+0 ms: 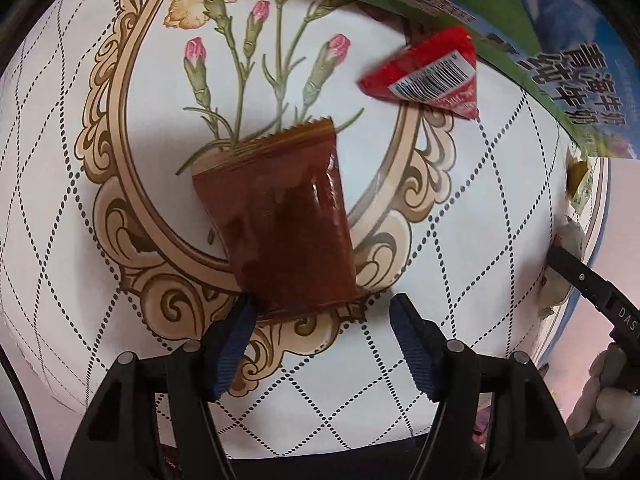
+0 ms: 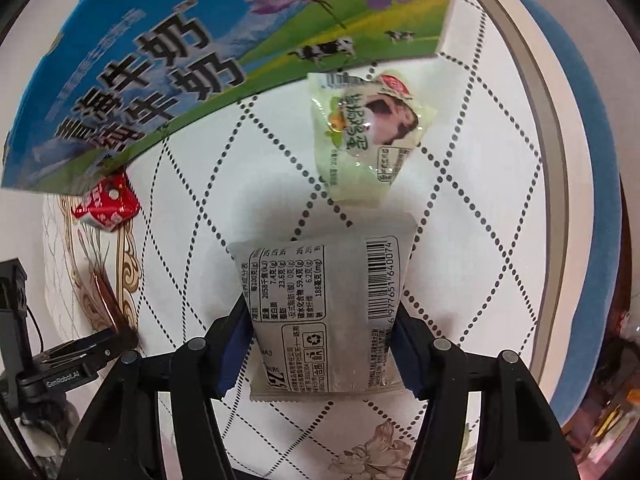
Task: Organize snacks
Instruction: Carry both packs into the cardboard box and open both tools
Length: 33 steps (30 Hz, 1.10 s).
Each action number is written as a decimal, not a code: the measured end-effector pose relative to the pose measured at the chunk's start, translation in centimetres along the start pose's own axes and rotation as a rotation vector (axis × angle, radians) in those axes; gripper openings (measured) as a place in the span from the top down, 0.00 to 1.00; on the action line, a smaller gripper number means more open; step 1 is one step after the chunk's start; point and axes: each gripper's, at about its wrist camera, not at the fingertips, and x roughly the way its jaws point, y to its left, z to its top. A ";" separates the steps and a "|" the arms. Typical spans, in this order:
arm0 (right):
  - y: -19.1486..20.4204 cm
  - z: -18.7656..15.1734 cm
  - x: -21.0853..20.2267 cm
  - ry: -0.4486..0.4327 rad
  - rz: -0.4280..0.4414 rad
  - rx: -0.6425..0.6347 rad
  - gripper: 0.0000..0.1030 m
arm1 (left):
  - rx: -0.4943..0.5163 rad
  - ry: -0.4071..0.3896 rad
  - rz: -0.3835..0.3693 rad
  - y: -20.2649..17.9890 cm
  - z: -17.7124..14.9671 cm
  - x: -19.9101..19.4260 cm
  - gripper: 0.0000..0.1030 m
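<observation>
Snacks: crinkly grey sachet (image 2: 324, 316), glossy brown pouch (image 1: 280, 224)

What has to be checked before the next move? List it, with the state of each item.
1. Right gripper clamped on grey packet: ok, both pads press its sides.
2. Left gripper clamped on brown packet: not ok, jaws open, only one pad touches it.
3. Grey packet apart from green packet: ok.
4. Red packet apart from brown packet: ok.
5. Room inside milk box: cannot tell, its opening is not in view.
</observation>
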 end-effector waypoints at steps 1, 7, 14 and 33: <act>0.1 0.1 -0.1 0.001 -0.001 -0.003 0.37 | -0.001 0.000 0.008 -0.1 -0.2 0.1 0.35; -0.7 0.4 -0.9 -0.011 0.018 0.023 0.37 | -0.176 -0.023 -0.067 3.5 0.6 -0.3 0.35; -1.2 -0.1 -0.3 -0.017 0.004 0.017 0.37 | -0.267 -0.074 -0.090 4.8 1.9 -0.7 0.35; 0.3 -5.4 0.8 0.012 -0.100 -0.182 0.44 | 0.080 -0.068 0.076 -8.5 -0.4 3.8 0.47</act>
